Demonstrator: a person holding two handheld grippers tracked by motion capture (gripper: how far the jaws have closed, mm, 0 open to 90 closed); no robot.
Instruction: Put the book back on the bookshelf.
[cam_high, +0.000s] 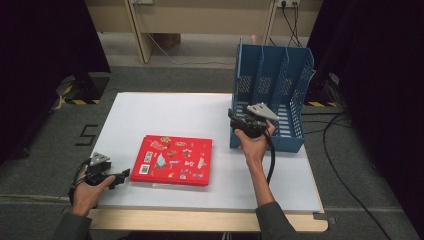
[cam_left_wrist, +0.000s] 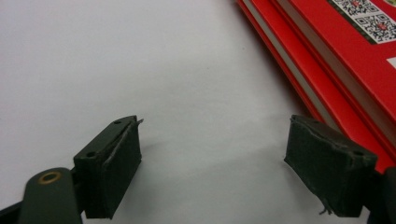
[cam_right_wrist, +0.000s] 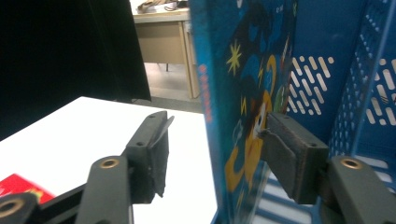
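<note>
From the high view, your right claw is up at the near left corner of the blue file rack, which stands at the far right of the white worktop. The rack has three upright slots with perforated dividers. Your left claw rests low at the near left edge of the worktop, just beside the red book. That red book lies flat near the middle of the worktop's near half, its cover scattered with small cartoon pictures and a white code patch at the near left corner; the print is too small to read here.

In the left gripper view, your left claw stands wide open with nothing but bare worktop between its pads. The red book lies to the right, its red cover and pale page edges just beside the right pad, and two QR codes show on the cover.

In the right gripper view, your right claw is open: a blue book stands upright between its jaws, at the rack's left edge, and neither pad presses on it. Its cover is dark blue with yellow stars and an orange cartoon figure; a line of red characters runs down the spine, too blurred to read. A corner of the red book shows at the lower left.
</note>
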